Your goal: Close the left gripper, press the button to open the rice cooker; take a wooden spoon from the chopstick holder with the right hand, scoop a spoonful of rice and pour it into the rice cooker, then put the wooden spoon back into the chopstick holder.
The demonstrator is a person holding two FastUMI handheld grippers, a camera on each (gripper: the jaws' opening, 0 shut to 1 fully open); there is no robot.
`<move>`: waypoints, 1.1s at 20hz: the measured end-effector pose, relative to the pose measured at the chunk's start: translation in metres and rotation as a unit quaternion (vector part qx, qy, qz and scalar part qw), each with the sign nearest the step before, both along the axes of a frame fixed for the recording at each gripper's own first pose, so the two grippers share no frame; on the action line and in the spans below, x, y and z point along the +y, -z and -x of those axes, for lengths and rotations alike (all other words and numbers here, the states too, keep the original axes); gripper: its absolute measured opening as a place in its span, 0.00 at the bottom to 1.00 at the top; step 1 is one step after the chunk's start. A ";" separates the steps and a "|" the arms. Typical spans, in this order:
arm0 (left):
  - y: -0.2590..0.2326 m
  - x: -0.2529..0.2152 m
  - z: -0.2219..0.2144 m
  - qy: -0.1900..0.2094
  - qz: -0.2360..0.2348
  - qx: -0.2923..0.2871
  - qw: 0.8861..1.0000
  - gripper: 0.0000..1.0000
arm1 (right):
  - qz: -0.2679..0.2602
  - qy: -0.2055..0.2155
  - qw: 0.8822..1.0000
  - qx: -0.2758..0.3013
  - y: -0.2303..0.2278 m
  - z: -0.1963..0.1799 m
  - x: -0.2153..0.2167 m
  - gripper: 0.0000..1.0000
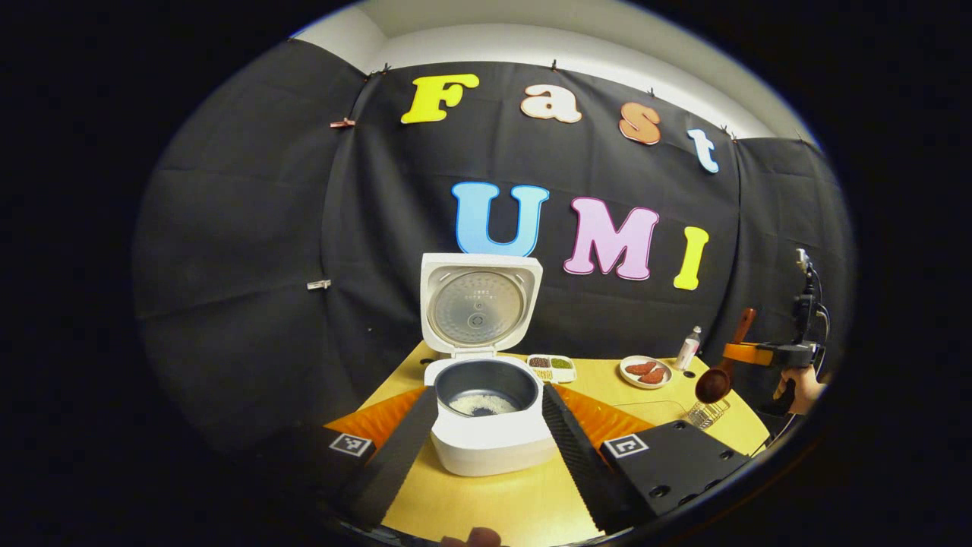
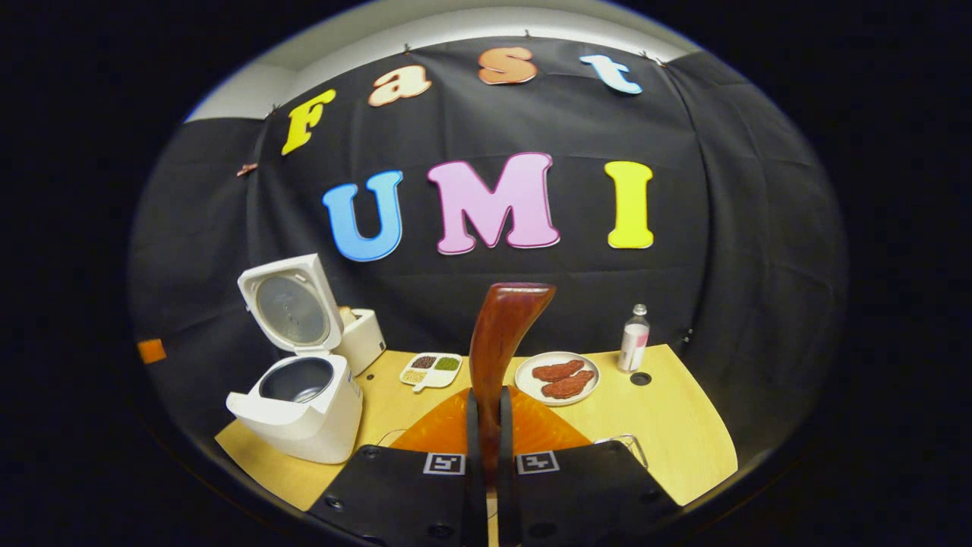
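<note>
On a yellow table [image 1: 524, 501] in a black-draped booth, a white rice cooker [image 1: 492, 425] stands with its lid [image 1: 480, 305] raised upright, and a thin layer of rice lies in the bottom of its dark inner pot [image 1: 486, 389]. The left gripper [image 1: 486, 441] hangs in front of the cooker with its 2 fingers spread wide, touching nothing. Off to the right, the right gripper [image 2: 486, 425] is clamped narrowly on the handle of the wooden spoon [image 2: 497, 357], which the left gripper view shows tilted with its bowl hanging low above a small wire holder [image 1: 708, 414] (probably the chopstick holder). Whether the bowl carries rice cannot be told. A divided dish of grains [image 2: 431, 368], a plate of reddish food [image 2: 557, 377] and a small bottle [image 2: 635, 336] sit behind. The main risk, in my judgement: the tilted spoon could strike the holder's rim and tip it.
</note>
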State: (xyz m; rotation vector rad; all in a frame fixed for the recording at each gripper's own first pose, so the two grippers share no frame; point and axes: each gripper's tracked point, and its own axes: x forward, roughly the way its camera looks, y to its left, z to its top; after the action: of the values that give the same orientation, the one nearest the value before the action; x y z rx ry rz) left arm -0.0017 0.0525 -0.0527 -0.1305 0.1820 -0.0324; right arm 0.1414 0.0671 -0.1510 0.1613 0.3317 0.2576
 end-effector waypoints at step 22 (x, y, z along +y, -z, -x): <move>0.029 0.043 -0.021 -0.007 0.001 0.026 1.000 0.95 | 0.209 0.002 0.975 0.072 0.171 -0.003 0.083 0.10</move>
State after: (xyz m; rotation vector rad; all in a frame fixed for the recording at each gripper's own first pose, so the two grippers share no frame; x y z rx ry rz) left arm 0.0196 0.0955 -0.0814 -0.1352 0.2322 -0.0157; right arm 0.1440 0.1497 -0.3223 -0.2363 0.5214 0.1677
